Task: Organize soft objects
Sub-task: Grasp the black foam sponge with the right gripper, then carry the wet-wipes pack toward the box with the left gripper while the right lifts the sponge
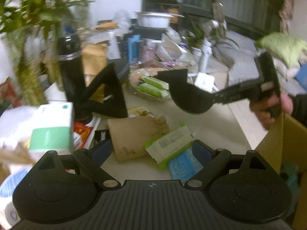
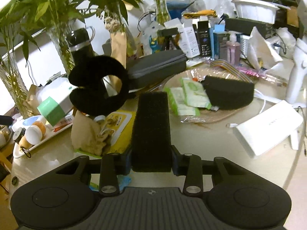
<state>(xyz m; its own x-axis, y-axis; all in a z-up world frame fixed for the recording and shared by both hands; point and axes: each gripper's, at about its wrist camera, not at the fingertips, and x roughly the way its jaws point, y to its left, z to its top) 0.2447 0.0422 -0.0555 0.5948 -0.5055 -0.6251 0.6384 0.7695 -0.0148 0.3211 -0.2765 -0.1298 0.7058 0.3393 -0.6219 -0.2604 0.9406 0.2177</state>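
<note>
The right gripper (image 2: pixel 151 160) clamps a black foam block (image 2: pixel 150 130) between its fingers. The left gripper (image 1: pixel 151 149) hangs wide open and empty above wipe packets (image 1: pixel 168 145). Sorting looks barely begun: a foam wedge (image 2: pixel 229 94) lies ahead-right, a curled foam piece (image 2: pixel 99 86) ahead-left.

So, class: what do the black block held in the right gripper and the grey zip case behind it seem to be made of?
Black block: probably open-cell foam; matte, with a pitted, fuzzy-edged surface. Grey zip case: likely fabric-covered semi-rigid shell; fine woven look and crisp moulded edges.
</note>
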